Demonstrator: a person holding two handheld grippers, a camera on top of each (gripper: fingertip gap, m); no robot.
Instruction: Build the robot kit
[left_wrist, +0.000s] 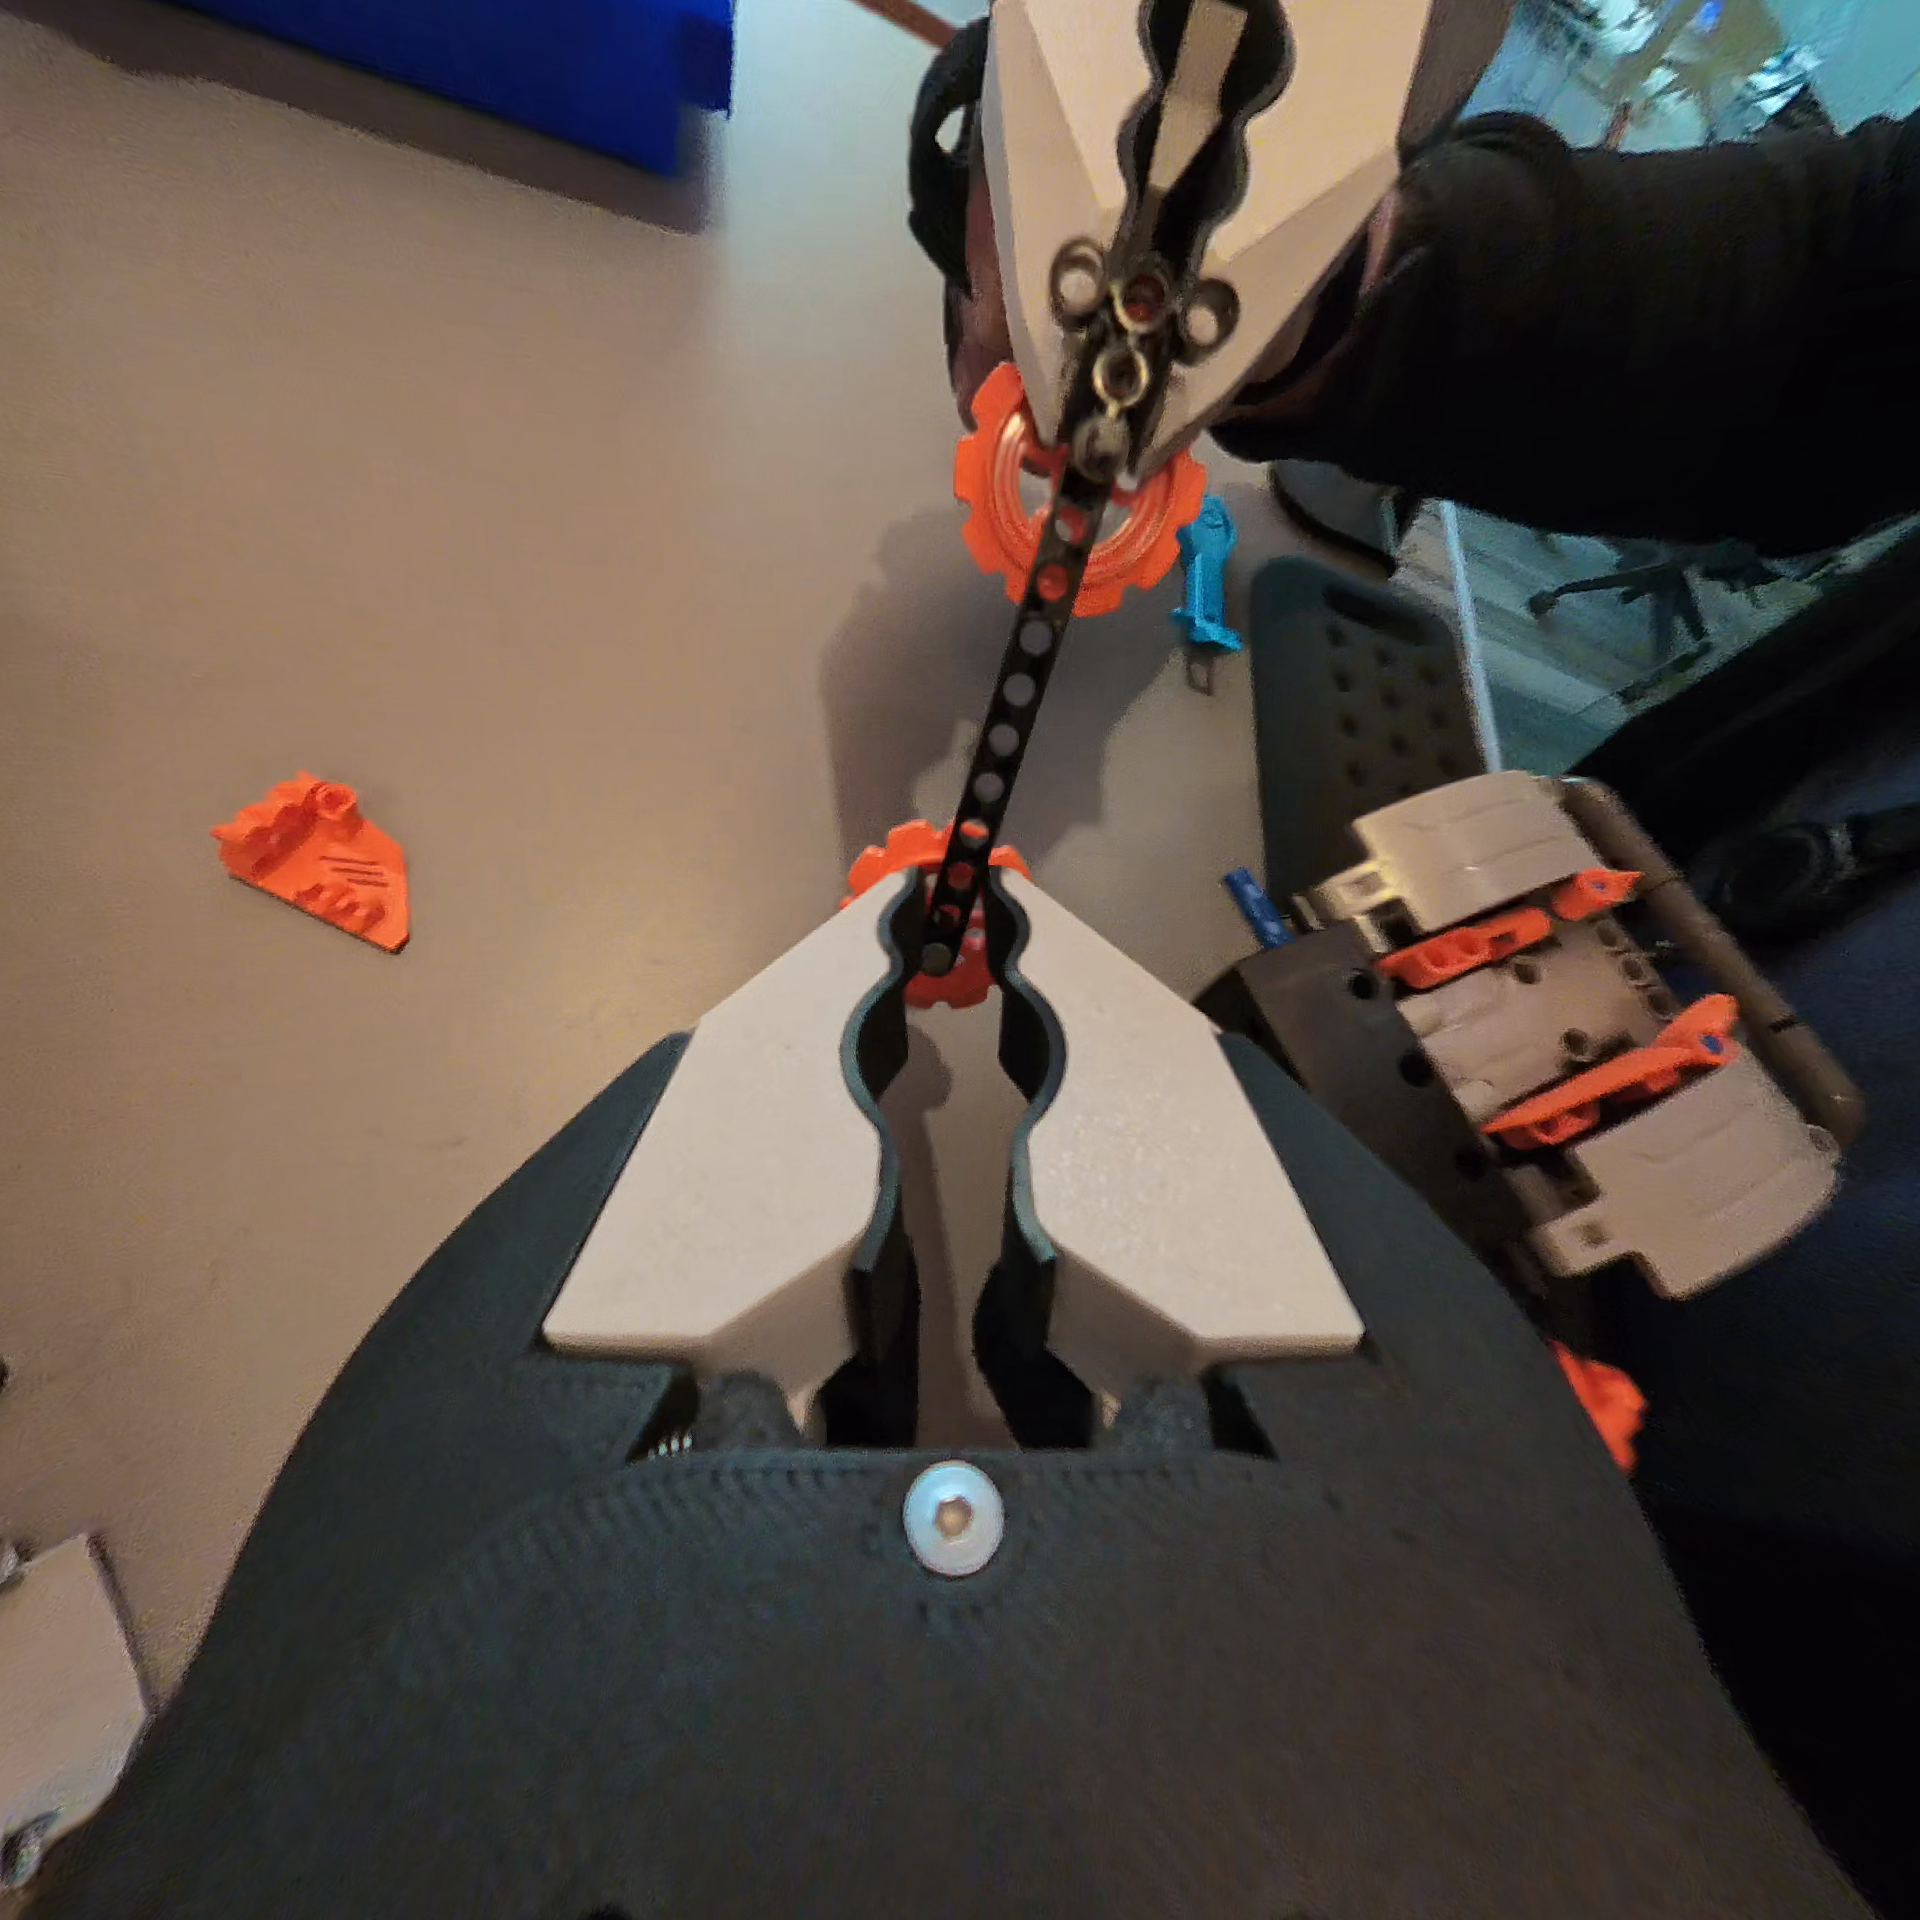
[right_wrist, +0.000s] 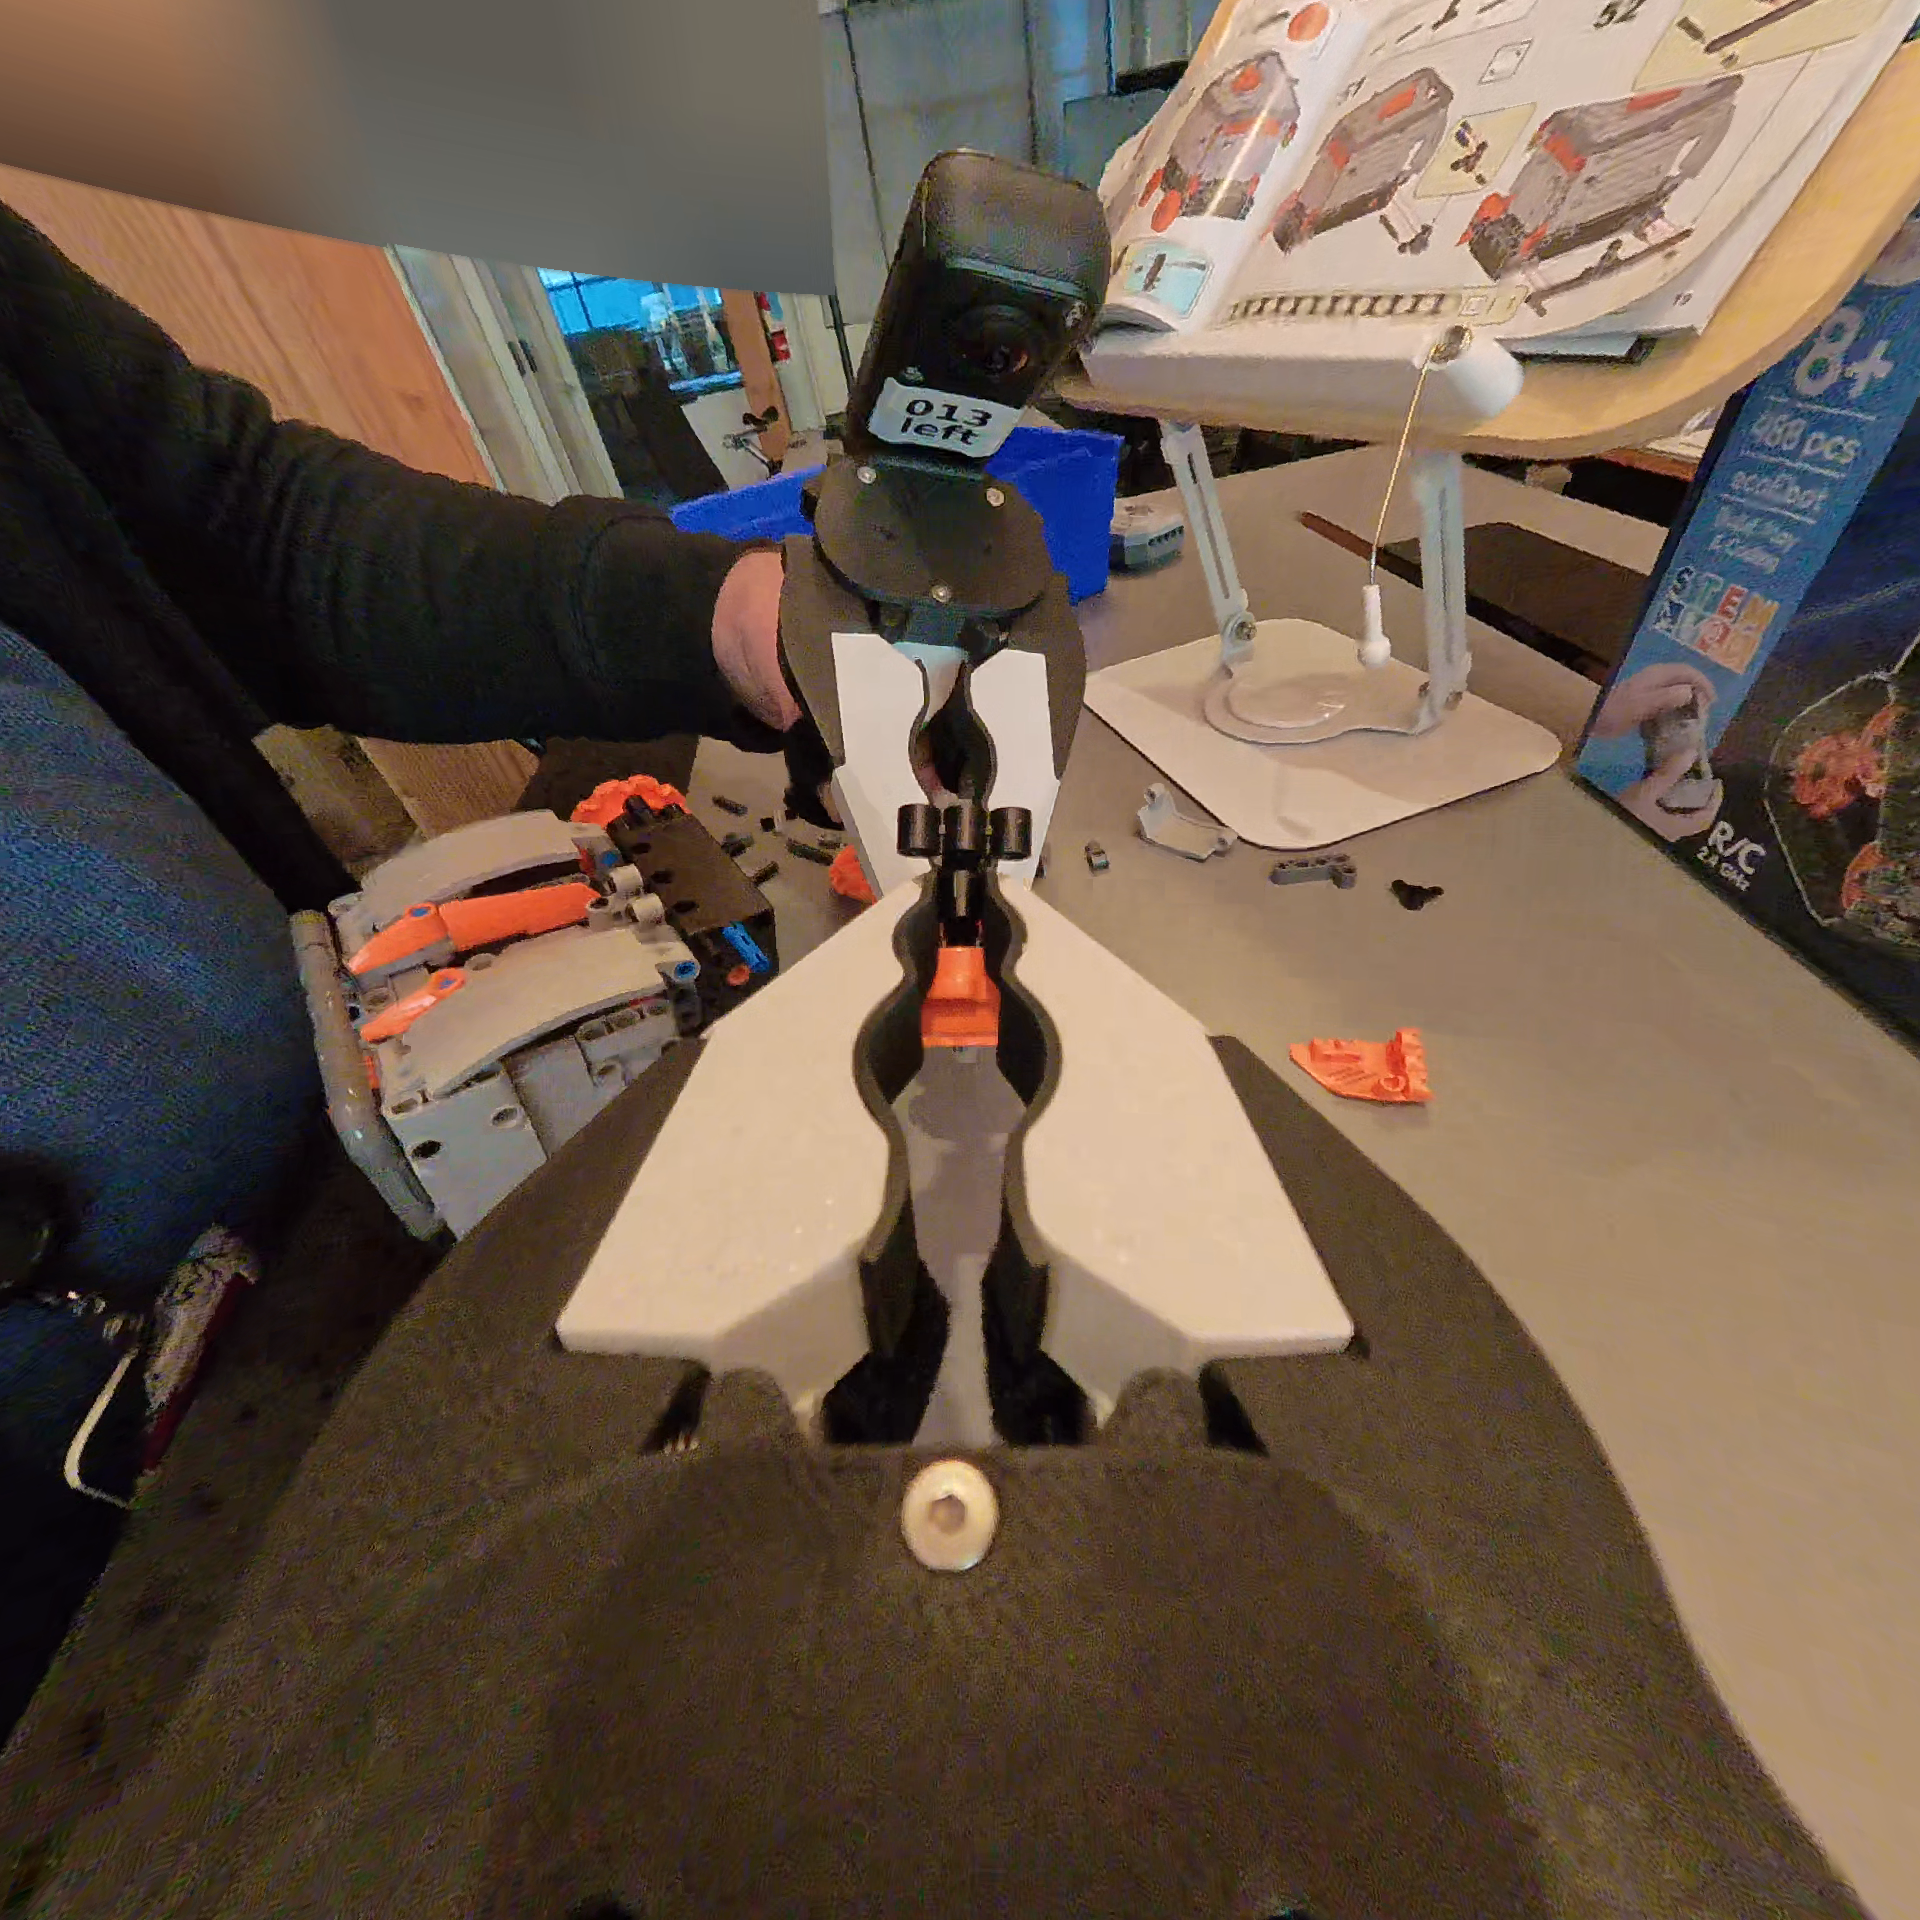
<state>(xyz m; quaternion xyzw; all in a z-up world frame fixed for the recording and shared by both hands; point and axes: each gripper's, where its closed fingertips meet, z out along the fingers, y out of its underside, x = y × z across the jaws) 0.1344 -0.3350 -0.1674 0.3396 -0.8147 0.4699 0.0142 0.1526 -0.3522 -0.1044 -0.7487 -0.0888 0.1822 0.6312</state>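
I held a long black perforated beam (left_wrist: 1003, 717) between both sets of fingers, above the desk (left_wrist: 468, 520). My left gripper (left_wrist: 951, 914) had its fingers nearly closed on the beam's near end, pinching it at the tips; the wider hollows further back between the fingers stayed empty. My right gripper (left_wrist: 1117, 416) faced it from the far side, its fingers closed on the other end, where a black connector with round holes (left_wrist: 1138, 301) sat on the beam. From the right wrist view that connector (right_wrist: 961, 831) showed just past my fingertips, with an orange piece (right_wrist: 958, 1003) lying in the hollow between the fingers (right_wrist: 790, 1122). An orange toothed ring (left_wrist: 1081, 520) lay on the desk beneath the beam, a blue part (left_wrist: 1205, 577) just beside it. A second orange toothed piece (left_wrist: 940, 935) lay under my left fingertips. A flat orange wedge piece (left_wrist: 317, 862) lay well apart to the left. A grey, black and orange built model (left_wrist: 1558, 1029) stood near on the right.
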